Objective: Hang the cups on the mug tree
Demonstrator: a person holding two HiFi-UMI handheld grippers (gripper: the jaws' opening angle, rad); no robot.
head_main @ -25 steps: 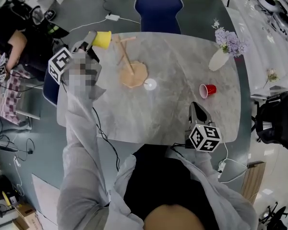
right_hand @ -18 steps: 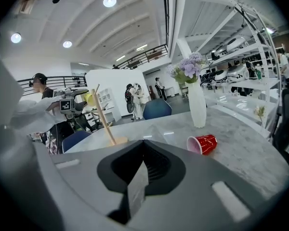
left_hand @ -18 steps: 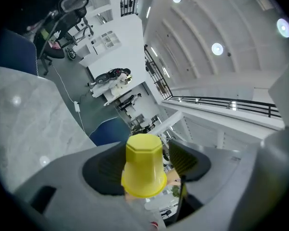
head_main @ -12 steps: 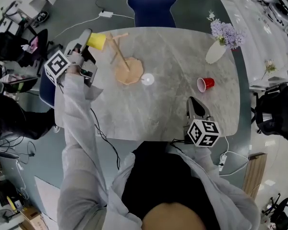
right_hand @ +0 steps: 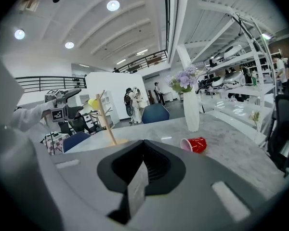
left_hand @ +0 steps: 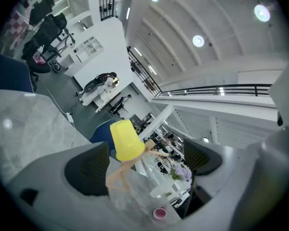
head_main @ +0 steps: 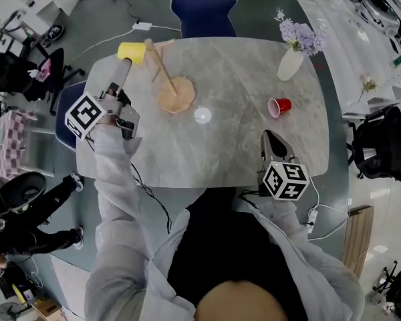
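The yellow cup (head_main: 131, 51) hangs on an upper branch of the mug tree (head_main: 167, 85). The left gripper (head_main: 123, 67) is just beside that branch with its jaws opening wide — the cup shows in the gap between them, and neither pad touches it. The red cup (head_main: 279, 105) lies on its side on the table (head_main: 240, 152), well to the tree's right, and the right gripper (head_main: 271, 138) — jaws closed together on nothing — is farther from the tree.
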